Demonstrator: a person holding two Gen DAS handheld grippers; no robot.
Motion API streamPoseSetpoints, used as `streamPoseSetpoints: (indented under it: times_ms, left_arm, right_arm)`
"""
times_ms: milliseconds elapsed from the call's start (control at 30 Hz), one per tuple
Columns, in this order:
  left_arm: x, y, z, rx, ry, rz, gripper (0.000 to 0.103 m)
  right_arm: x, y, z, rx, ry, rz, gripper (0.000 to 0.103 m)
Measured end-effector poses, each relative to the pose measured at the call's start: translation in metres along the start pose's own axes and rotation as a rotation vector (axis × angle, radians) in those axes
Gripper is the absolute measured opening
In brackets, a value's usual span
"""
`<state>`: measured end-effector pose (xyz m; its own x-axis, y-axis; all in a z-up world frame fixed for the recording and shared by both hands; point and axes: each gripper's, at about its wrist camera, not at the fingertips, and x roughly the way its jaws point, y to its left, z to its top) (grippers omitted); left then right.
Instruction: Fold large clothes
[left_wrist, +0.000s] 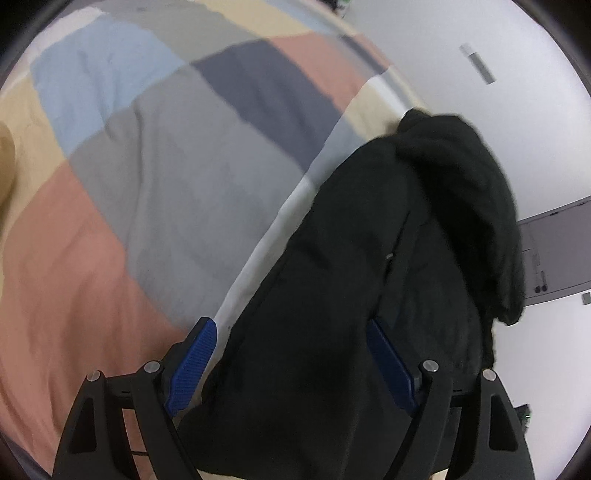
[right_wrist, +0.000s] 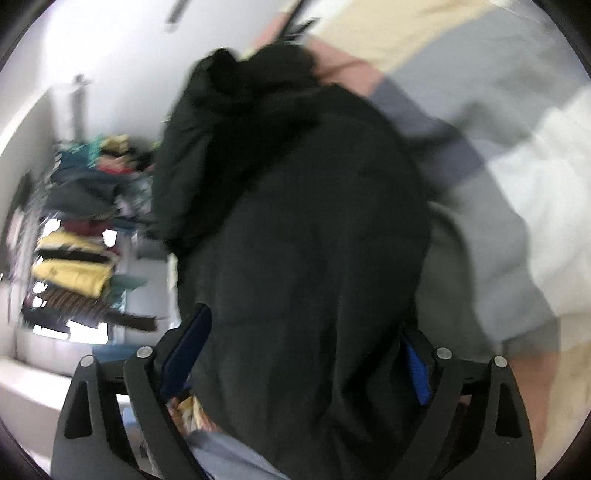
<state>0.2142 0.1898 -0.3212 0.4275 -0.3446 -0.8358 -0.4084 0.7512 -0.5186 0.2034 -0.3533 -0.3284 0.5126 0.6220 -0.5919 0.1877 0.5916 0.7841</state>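
Nearest, the left tool (left_wrist: 291, 365) stands wide apart, its blue ribbed pads (left_wrist: 192, 365) on either side of the bulky black fabric garment (left_wrist: 369, 258), not pinching it. The right tool (right_wrist: 306, 365) is likewise spread, garment (right_wrist: 295, 221) bunched between its pads; whether it grips, I cannot tell. Beyond, the garment drapes over the edge of the bed's colour-block quilt (left_wrist: 147, 184). Farther off, a blurred rack of stacked clothes (right_wrist: 77, 236) stands by a white wall (left_wrist: 498, 44).

Garment (left_wrist: 369, 258) lies on the quilt's (left_wrist: 147, 184) right edge, perhaps overhanging.
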Motion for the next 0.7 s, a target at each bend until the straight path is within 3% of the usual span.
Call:
streamPoseSetpoints:
  times_ms: [67, 133, 267, 300, 400, 500, 567, 633, 700]
  left_arm:
    - [0.007, -0.002, -0.002, 0.024, 0.015, 0.06, 0.083]
    - [0.015, -0.001, -0.002, 0.017, 0.038, 0.043, 0.083]
    - [0.023, 0.004, 0.0, -0.017, 0.053, 0.012, 0.083]
    - [0.023, 0.004, 0.0, -0.02, 0.053, 0.004, 0.082]
    - [0.023, 0.002, -0.001, -0.022, 0.062, -0.055, 0.081]
    - [0.02, -0.001, -0.002, -0.022, 0.067, -0.141, 0.079]
    - [0.013, -0.006, -0.004, -0.006, 0.061, -0.251, 0.079]
    - [0.008, -0.017, -0.009, 0.032, 0.085, -0.369, 0.079]
    - [0.004, -0.032, -0.016, 0.115, 0.088, -0.377, 0.079]
  right_arm:
    - [0.006, 0.005, -0.003, -0.026, 0.022, -0.044, 0.093]
    - [0.015, 0.003, -0.003, -0.007, 0.05, -0.116, 0.093]
    - [0.031, -0.024, -0.002, 0.098, 0.107, -0.339, 0.093]
    - [0.034, -0.031, -0.003, 0.126, 0.122, -0.353, 0.093]
    - [0.037, -0.027, -0.006, 0.141, 0.148, -0.339, 0.093]
    - [0.043, -0.008, -0.011, 0.072, 0.179, -0.224, 0.093]
    - [0.042, 0.009, -0.013, 0.007, 0.176, -0.165, 0.093]
    - [0.04, 0.021, -0.015, -0.03, 0.168, -0.136, 0.092]
    - [0.037, 0.025, -0.016, -0.035, 0.149, -0.135, 0.086]
